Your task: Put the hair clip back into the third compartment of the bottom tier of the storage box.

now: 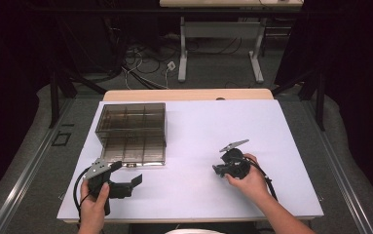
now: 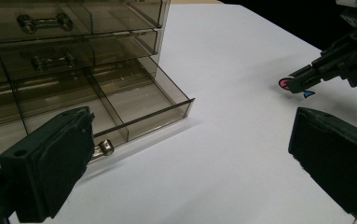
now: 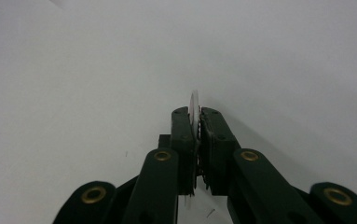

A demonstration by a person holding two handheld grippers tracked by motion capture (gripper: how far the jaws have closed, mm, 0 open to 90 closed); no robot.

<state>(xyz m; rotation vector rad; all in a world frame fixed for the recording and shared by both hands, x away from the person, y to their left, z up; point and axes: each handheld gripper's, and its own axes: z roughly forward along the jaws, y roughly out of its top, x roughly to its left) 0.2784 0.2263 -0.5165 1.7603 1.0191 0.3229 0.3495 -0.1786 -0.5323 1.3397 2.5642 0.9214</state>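
Note:
A smoky clear drawer cabinet [image 1: 131,122] stands at the back left of the white table top [image 1: 194,126]. Its bottom drawer [image 2: 134,100] is pulled out, and its metal handle [image 2: 104,148] lies close by my left jaw. My left gripper [image 1: 127,174] is open in front of that drawer, nothing between its jaws [image 2: 190,154]. My right gripper [image 1: 218,169] is low over the table at mid-right, shut on a small thin disc [image 3: 194,105] seen edge-on. In the left gripper view that disc [image 2: 284,84] looks pink at the right gripper's tips [image 2: 291,86], with a small blue bit [image 2: 309,94] beside it.
The upper drawers [image 2: 45,23] are closed, each with a metal handle. Bare white surface lies between the two grippers. Beyond the table's far edge, cables [image 1: 145,63] lie on the floor beside a desk's legs [image 1: 182,53].

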